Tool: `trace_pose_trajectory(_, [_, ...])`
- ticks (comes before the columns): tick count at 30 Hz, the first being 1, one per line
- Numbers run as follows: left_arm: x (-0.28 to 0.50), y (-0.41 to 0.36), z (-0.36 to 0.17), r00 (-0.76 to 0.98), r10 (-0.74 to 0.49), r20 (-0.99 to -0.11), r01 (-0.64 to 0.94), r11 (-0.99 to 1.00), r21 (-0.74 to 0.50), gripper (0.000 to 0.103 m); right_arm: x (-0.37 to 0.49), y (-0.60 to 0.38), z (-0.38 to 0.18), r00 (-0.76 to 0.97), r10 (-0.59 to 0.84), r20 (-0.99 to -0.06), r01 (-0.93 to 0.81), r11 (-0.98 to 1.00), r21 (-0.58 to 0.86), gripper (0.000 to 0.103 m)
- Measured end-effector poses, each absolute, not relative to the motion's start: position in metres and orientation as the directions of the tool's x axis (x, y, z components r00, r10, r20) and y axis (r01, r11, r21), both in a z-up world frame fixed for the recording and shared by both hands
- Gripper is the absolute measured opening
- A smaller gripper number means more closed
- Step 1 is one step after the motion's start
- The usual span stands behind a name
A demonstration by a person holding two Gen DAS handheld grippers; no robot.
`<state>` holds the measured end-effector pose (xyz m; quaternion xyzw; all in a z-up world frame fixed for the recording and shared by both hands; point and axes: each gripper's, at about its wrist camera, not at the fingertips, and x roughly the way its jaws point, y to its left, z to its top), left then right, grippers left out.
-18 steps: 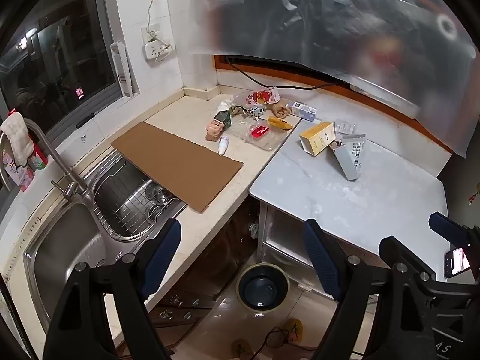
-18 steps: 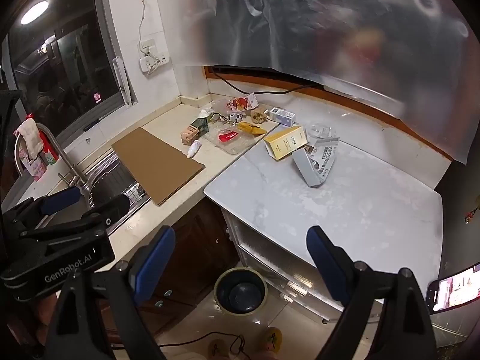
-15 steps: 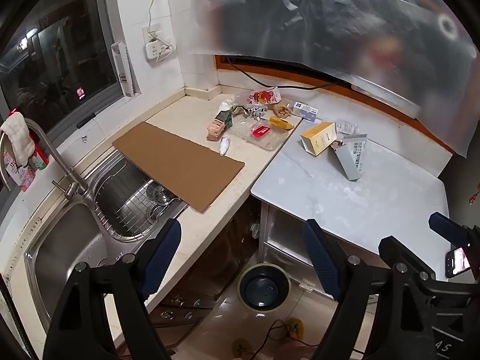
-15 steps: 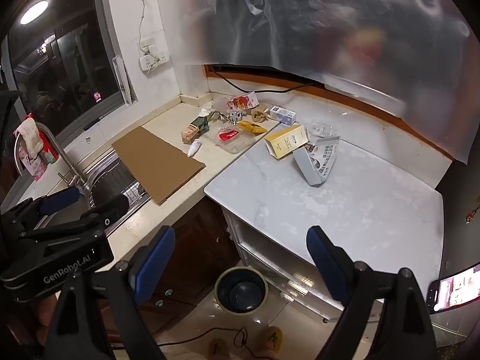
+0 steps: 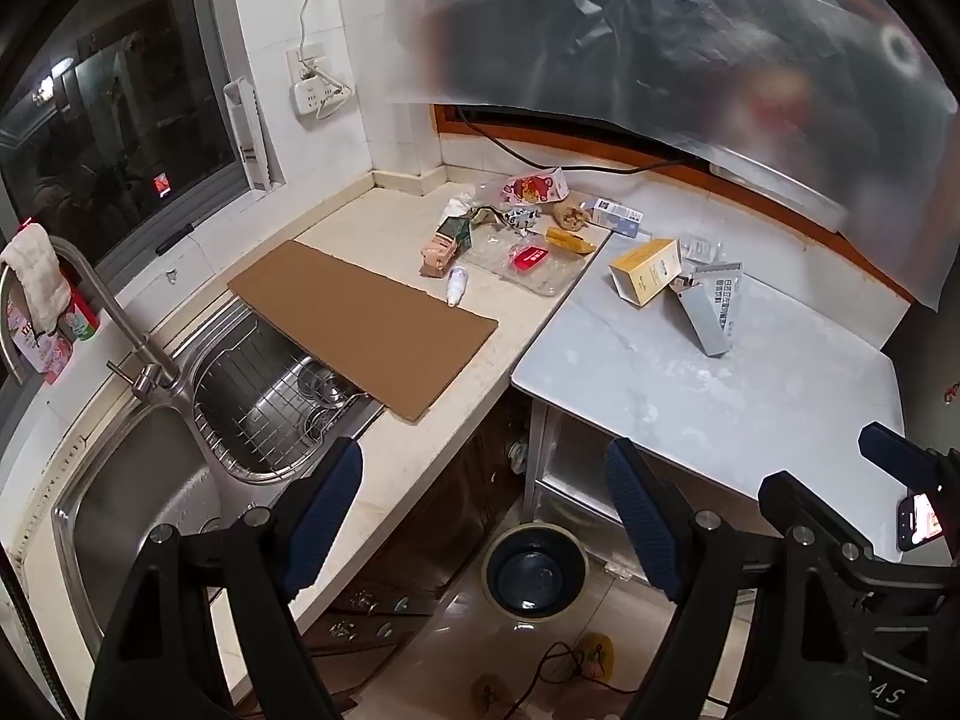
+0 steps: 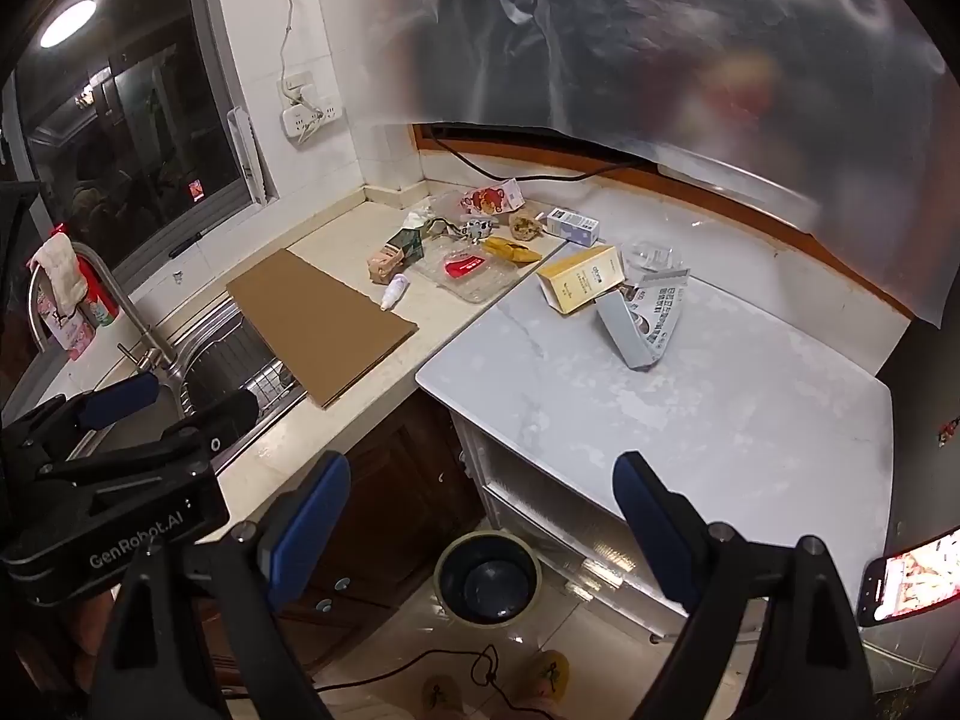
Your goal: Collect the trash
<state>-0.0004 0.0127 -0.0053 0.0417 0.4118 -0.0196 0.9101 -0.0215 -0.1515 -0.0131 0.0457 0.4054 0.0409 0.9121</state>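
walls: white tile [image 5: 336, 18] | window [image 6: 132, 138]: dark | floor [image 6: 600, 648]: pale, possibly tiled | ceiling lamp [image 6: 67, 23]: lit

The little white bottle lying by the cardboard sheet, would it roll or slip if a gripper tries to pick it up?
The white bottle lies on its side on the counter, so a nudge would probably roll it. It looks small and likely light, so it may skid away from closing fingers. Its tapered shape might slip unless gripped across the wider body.

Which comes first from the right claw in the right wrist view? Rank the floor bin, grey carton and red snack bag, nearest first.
1. Floor bin, below, between the open right claw tips.
2. Grey carton, mid white table.
3. Red snack bag, back by the wall.
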Motion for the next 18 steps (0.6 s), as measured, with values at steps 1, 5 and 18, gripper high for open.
trace_pose_trajectory(1, [-0.0005,0.0135,-0.0055,0.659,-0.003,-0.752,0.071,0.996,0.059,0.081,-0.0213,-0.1507,-0.0134,0.668,0.112,-0.736,-0.037,0.992,0.118,0.090])
trace_pose_trajectory(5, [0.0011,0.0120,-0.0074,0.653,-0.002,-0.757,0.074,0.995,0.061,0.081,-0.0241,-0.1492,-0.0161,0.665,0.115,-0.738,-0.036,0.992,0.121,0.090])
trace_pose_trajectory(18, [0.0030,0.0088,-0.0067,0.650,0.000,-0.760,0.072,0.995,0.062,0.080,-0.0299,-0.1481,-0.0187,0.662,0.120,-0.740,-0.030,0.991,0.134,0.090])
